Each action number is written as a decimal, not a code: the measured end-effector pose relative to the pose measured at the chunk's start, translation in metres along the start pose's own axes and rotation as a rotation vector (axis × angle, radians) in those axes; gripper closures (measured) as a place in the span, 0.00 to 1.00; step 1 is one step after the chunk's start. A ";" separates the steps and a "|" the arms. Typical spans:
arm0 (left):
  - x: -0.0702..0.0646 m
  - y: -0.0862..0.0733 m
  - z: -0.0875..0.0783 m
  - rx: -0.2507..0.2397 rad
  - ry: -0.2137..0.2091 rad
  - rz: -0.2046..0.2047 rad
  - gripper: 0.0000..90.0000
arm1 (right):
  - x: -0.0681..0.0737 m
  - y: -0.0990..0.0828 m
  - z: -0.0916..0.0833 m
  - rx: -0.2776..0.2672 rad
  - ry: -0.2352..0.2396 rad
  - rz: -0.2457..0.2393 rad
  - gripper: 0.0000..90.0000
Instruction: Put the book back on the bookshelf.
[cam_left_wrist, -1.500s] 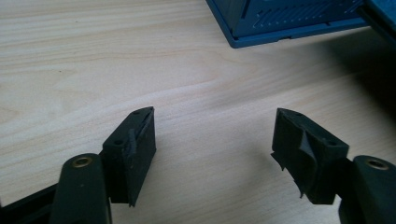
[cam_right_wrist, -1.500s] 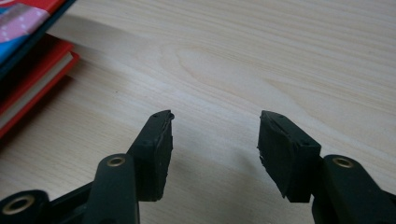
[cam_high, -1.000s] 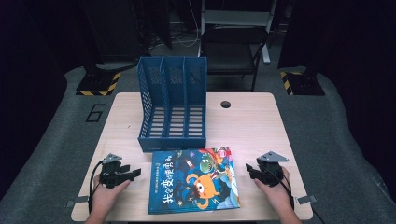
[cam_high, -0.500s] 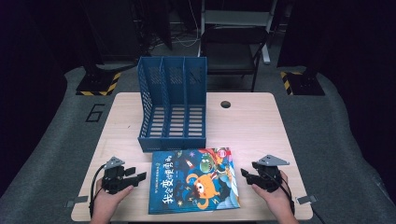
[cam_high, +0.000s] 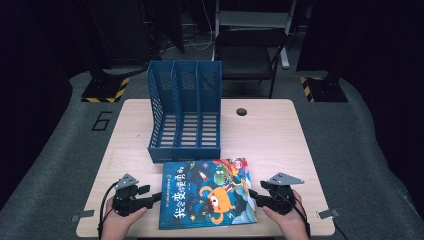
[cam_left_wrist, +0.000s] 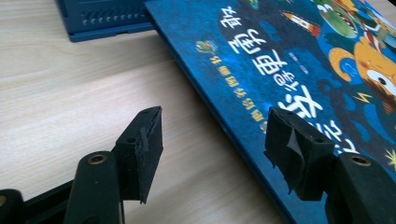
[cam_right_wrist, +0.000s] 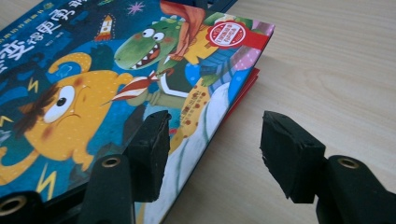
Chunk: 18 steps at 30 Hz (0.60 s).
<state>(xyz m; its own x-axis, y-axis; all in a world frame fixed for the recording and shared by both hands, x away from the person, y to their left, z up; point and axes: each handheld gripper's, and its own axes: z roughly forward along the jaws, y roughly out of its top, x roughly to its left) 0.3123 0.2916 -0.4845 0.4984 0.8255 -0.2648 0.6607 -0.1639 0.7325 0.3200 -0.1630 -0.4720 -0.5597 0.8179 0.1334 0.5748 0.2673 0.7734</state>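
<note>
Flat on the wooden table (cam_high: 280, 135), a picture book (cam_high: 207, 192) is seen in the lower middle of the high view, its top edge just below a blue file rack (cam_high: 185, 112). At lower left the left gripper (cam_high: 159, 198) is held in a hand (cam_high: 117, 225), its jaws parted and set astride the book's left edge, one pad over the cover and one over bare wood; they have just been opening. At lower right the right gripper (cam_high: 253, 196) is likewise held open across the book's right edge, nothing being pinched.
</note>
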 end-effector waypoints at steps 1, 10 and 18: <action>-0.004 -0.001 0.000 0.002 -0.007 0.001 0.41 | 0.001 -0.001 0.000 0.004 0.005 0.007 0.46; -0.016 -0.003 0.009 0.025 -0.048 0.025 0.42 | 0.007 -0.006 0.013 0.051 0.057 -0.019 0.46; -0.021 -0.004 0.017 0.043 -0.056 0.041 0.42 | 0.007 -0.007 0.019 0.077 0.090 0.019 0.45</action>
<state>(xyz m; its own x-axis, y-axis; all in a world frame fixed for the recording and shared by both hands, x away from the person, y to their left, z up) 0.3087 0.2661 -0.4923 0.5553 0.7863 -0.2710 0.6622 -0.2209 0.7160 0.3229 -0.1493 -0.4879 -0.5979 0.7749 0.2051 0.6281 0.2939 0.7205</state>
